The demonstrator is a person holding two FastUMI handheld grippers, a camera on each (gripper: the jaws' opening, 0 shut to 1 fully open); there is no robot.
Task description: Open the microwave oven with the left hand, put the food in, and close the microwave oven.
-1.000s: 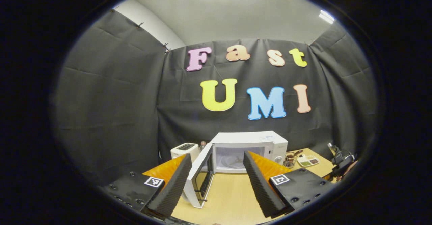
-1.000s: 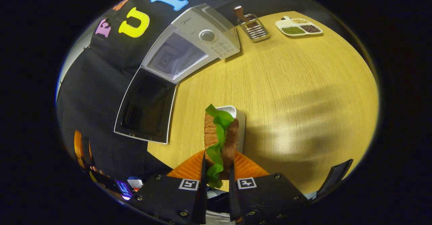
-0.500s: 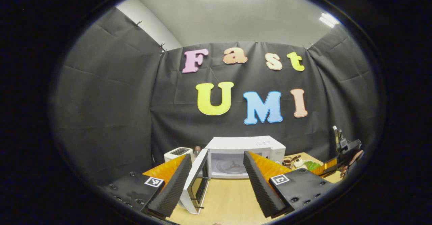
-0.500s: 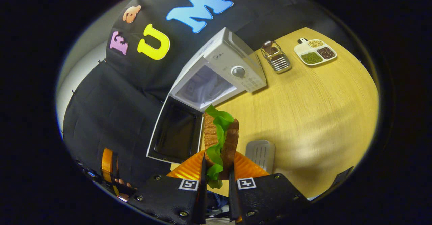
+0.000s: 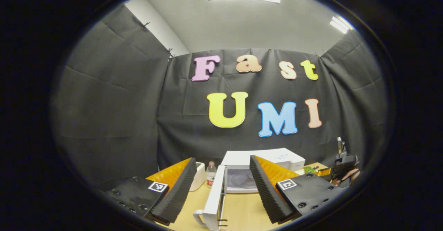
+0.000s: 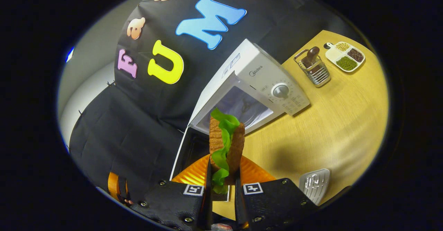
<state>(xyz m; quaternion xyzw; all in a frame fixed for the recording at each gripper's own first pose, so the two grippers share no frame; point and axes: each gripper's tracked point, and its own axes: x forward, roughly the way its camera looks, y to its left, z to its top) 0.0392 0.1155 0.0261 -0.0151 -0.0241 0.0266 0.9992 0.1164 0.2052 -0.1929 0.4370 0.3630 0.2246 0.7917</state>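
Between the fingers of the right claw (image 6: 221, 186), in the right gripper view, a sandwich of two rough brown bread slices with a frilled green lettuce leaf (image 6: 225, 144) is held clenched on edge, raised above the pale wood-grain tabletop (image 6: 332, 120) and aimed at the open cavity of the boxy white microwave oven (image 6: 263, 82). The oven's dark-windowed door (image 5: 215, 203) is swung fully out on its left hinge. The left claw (image 5: 221, 186) is seen released and empty, its ribbed foam-like pads spread apart, well back from the door.

Three risks are judged. The leaf, loose and floppy, could be snagged on the cavity's upper lip or drawn out on release. The bread, if soft, could be crushed or let slip by the narrow pinch. The oven's front frame could be struck if the approach is made off-centre, since the cavity mouth appears little wider than the claw body.

A wire rack holding a brown-handled utensil (image 6: 314, 70), a white divided dish of dry grains (image 6: 344, 56) and a pale perforated tray (image 6: 315, 186) are set apart on the tabletop, clear of the path.
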